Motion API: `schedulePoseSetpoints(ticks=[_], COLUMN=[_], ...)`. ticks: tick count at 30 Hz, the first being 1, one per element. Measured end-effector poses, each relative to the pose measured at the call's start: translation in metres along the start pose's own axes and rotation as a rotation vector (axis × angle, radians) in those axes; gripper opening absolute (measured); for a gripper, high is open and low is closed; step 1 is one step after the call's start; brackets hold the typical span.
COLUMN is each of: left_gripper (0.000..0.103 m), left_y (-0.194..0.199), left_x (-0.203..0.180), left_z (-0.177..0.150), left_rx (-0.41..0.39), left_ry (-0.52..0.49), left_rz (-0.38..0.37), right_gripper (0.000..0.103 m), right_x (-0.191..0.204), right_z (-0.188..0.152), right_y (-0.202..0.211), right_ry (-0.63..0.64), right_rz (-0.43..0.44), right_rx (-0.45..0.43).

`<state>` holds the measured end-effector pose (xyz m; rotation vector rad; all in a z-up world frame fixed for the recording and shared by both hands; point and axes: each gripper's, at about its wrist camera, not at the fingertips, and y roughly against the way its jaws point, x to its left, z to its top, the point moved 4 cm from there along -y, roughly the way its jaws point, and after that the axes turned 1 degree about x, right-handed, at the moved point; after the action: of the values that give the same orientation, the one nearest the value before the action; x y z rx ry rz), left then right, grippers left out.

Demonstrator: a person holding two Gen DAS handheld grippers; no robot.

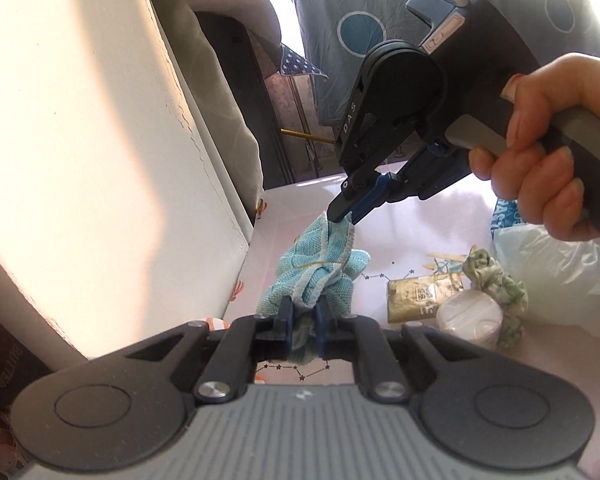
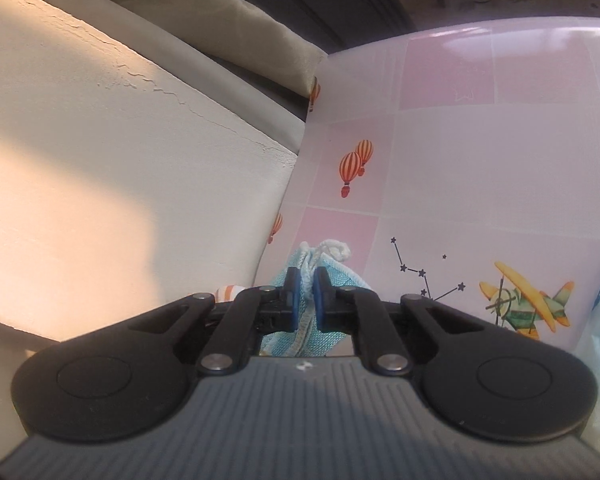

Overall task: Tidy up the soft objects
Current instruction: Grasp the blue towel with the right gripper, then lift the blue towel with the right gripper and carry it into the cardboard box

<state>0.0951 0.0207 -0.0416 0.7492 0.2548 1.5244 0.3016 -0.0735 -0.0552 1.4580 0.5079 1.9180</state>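
We held a teal cloth (image 1: 316,276) between our two tools, lifted clear of the pink patterned tablecloth (image 2: 460,160). Our left gripper (image 1: 303,312) had its blue pads pinched on the near end of the cloth, the jaws drawn in close with the fabric bunched between them. Our right gripper (image 1: 346,216), seen from the left wrist camera with a hand (image 1: 548,152) wrapped around its grey handle, came in from the upper right and clamped the far, upper edge of the same cloth at its pale hem. In the right wrist view that gripper (image 2: 305,292) showed its pads nearly together on the whitish edging, with a small knotted white cord (image 2: 336,250) poking up just beyond the fingertips. The cloth hung crumpled between the two grips, beside the cream wall (image 1: 100,140). To the right on the table lay a gold packet (image 1: 420,294), a white round container (image 1: 470,320), a green patterned fabric bundle (image 1: 496,276) touching that container, and a translucent plastic bag (image 1: 560,268) at the edge of the view.
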Motion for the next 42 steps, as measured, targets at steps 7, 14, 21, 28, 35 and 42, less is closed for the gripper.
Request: schedulePoseSetpoints(ticks=[7,14,21,28,35,42], left_gripper=[0.011,0.012,0.012,0.012,0.012,0.015], left_y=[0.06,0.108,0.127,0.116,0.106,0.09], left_x=[-0.019,-0.091,-0.203,-0.32,-0.419,-0.485], left_z=[0.041,0.081,0.114,0.136,0.14,0.127], left_rx=[-0.14,-0.295,-0.348,-0.329,-0.302,-0.223], left_ry=[-0.013,-0.089,-0.193,-0.271,-0.362,-0.457], left_rz=[-0.046,-0.195,-0.392,-0.552,-0.636,-0.703], right_gripper=[0.006,0.006,0.006,0.006,0.006,0.009], right_x=[0.018,-0.012,-0.11,-0.214,-0.306,-0.376], right_z=[-0.006,-0.025,-0.056,-0.078,-0.089,-0.102], right_y=[0.081,0.201,0.323,0.416,0.474,0.504], right_ry=[0.038,0.042,-0.085,-0.182,-0.22,-0.24], right_rz=[0.055,0.042,-0.021,-0.101,-0.199,-0.294], right_rx=[-0.095,-0.235,-0.371,-0.471,-0.537,-0.572])
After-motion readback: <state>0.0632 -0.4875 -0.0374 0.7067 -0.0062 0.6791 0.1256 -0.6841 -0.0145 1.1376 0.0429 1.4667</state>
